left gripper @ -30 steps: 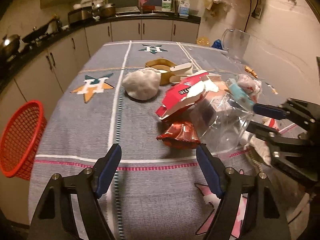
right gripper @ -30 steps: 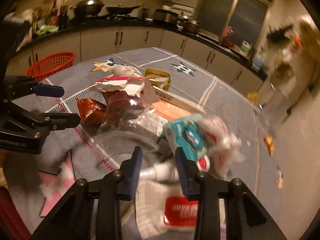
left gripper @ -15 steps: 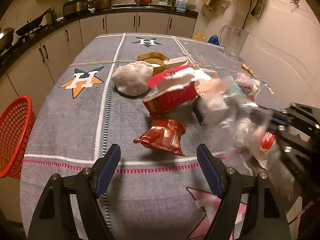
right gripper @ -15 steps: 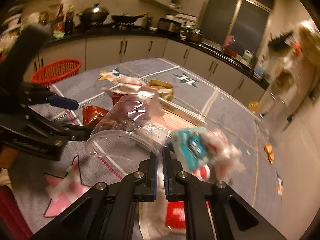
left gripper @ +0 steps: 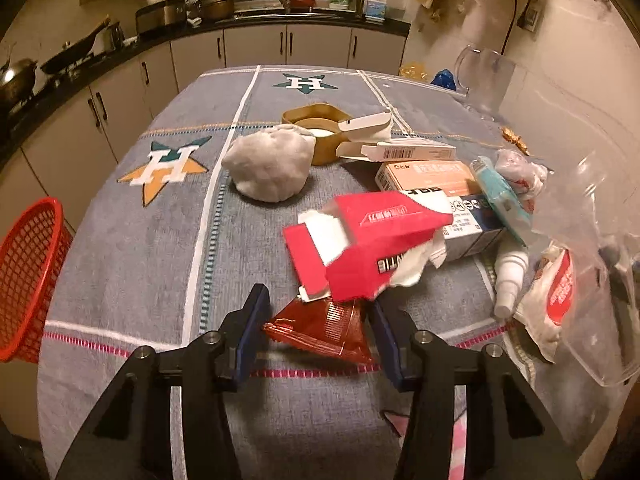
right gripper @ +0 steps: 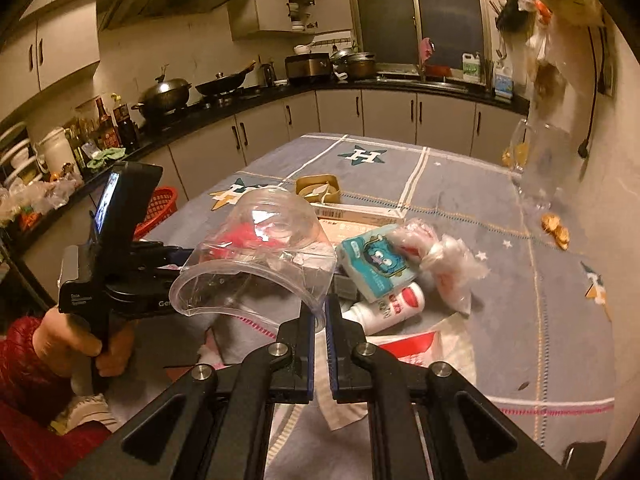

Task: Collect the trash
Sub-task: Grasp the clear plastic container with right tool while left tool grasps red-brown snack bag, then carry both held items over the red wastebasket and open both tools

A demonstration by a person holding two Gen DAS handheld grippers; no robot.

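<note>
Right wrist alone shows hand (right gripper: 86, 344), perhaps gripping left gripper (right gripper: 160, 258).

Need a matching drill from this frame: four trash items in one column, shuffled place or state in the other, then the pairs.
Things
1. clear plastic cup
2. red snack wrapper
3. red mesh basket
4. brown tape roll

Places or states
A. beside the table's edge, off the cloth
B. pinched by its rim in the right gripper, lifted
C. lying between the left gripper fingers, pads not on it
D. far side of the pile, behind the white crumpled wad

Pairs: 1-B, 2-C, 3-A, 4-D
</note>
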